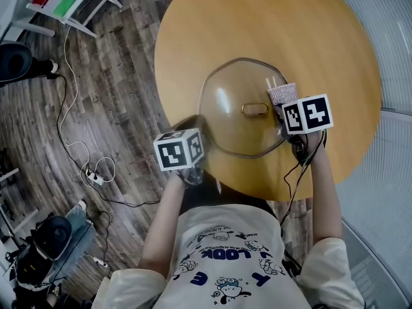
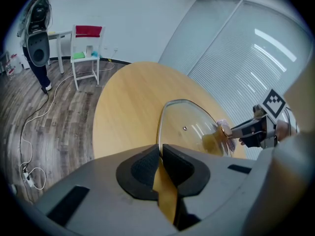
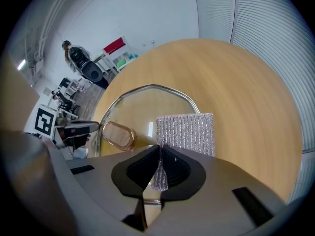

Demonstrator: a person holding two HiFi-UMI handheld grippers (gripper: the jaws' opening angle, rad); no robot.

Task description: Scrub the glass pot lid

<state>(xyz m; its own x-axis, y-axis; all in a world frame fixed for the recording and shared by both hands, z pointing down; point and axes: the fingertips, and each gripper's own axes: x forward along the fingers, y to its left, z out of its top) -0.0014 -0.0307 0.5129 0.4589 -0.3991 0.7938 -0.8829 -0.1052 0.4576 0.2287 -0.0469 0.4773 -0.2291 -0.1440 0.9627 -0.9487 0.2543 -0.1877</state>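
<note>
L gripper: jaws clenched on the near rim of the glass pot lid and bracing it. From the L gripper view the lid looks tipped up off the round wooden table, but the angle is hard to judge.

R gripper: jaws shut tight on a silver mesh scrub pad. The pad's free end reaches over the lid's glass, just right of the lid's gold oval handle and close to the lid's right rim. It prob. touches the glass, though I can't confirm contact.

Step in hand, as I read it: scrubbing proper, w/ pad at the lid and lid held.

Next move calls for a firm L hold so the rim doesn't slip. The pad needs pressing flat and sweeping across the glass toward and around the handle, w/o knocking it.

Beyond the lid's left side there's wood floor w/ loose cables. Further off stands a white chair.
</note>
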